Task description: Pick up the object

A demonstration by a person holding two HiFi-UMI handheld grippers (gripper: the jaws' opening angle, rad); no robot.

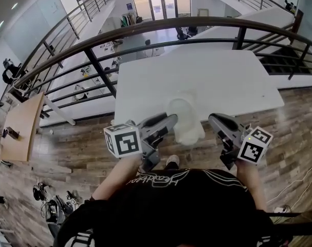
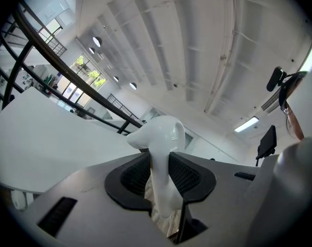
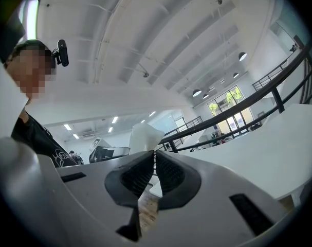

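Currently, task object: a glossy white plastic object with a rounded, spout-like top [image 2: 163, 138] sits at the centre of the head view [image 1: 186, 121], between the two grippers, in front of the near edge of the table.
Left gripper: the left gripper [image 1: 172, 119] has its jaws clamped on the object's narrow lower part; in its own view [image 2: 160, 163] the dark pads press on both sides and the rounded top stands above them.
Right gripper: the right gripper [image 1: 213, 119], centre right of the head view, stands just beside the object; in its own view [image 3: 154, 161] the jaws are drawn together with nothing between them.
Table: a white rectangular table [image 1: 197, 76] fills the upper middle.
Railing: a black metal railing [image 1: 145, 35] curves across the top.
Floor: brown wood planks [image 1: 68, 148] at lower left.
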